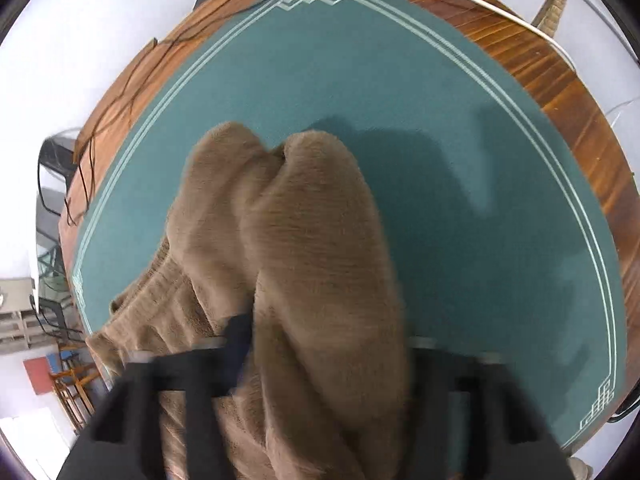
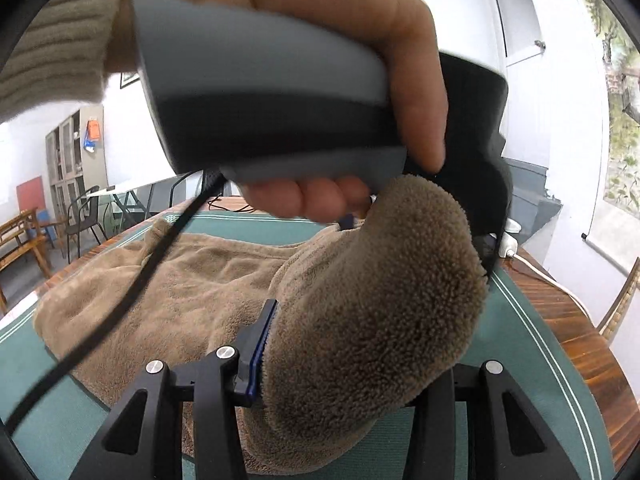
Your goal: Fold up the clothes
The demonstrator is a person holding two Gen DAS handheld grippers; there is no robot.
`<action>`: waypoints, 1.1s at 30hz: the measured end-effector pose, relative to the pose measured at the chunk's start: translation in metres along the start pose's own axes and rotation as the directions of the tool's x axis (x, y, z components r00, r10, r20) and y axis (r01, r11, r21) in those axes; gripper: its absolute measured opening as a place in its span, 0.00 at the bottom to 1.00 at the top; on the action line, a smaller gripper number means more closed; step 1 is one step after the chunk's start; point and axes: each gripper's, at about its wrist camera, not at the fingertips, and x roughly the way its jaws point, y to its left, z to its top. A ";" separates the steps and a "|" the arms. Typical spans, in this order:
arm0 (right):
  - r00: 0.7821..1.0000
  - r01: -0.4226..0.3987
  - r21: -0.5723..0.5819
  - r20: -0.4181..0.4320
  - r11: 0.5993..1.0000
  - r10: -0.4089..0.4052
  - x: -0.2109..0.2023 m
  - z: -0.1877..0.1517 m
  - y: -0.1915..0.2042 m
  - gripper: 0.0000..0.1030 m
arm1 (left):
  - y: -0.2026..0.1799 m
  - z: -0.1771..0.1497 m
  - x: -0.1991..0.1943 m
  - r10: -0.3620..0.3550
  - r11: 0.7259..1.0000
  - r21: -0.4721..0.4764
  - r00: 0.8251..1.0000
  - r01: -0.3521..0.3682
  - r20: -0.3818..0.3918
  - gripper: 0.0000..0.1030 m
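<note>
Gripping bunched brown fleece garment (image 1: pixel 320 264) in left gripper (image 1: pixel 324 344) and right gripper (image 2: pixel 356 344), lower centre of both views, above green mat (image 1: pixel 460 200). Risk: thick pile slipping out; dangling black cable (image 2: pixel 120 304) snagging the fold.

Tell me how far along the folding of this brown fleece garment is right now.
Early on. Done: little; most of the brown fleece garment lies rumpled on the green table mat, with no neat fold visible. In hand: the left gripper and the right gripper each pinch a bunched part of it. Left: laying the held parts over, flattening, and finishing the fold.
</note>
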 end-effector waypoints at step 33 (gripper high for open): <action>0.975 -0.100 -0.286 0.163 0.953 0.151 -0.036 0.053 0.184 0.45 | 0.287 -0.191 -0.026 -0.376 0.801 -0.303 0.827 0.517 0.417 0.31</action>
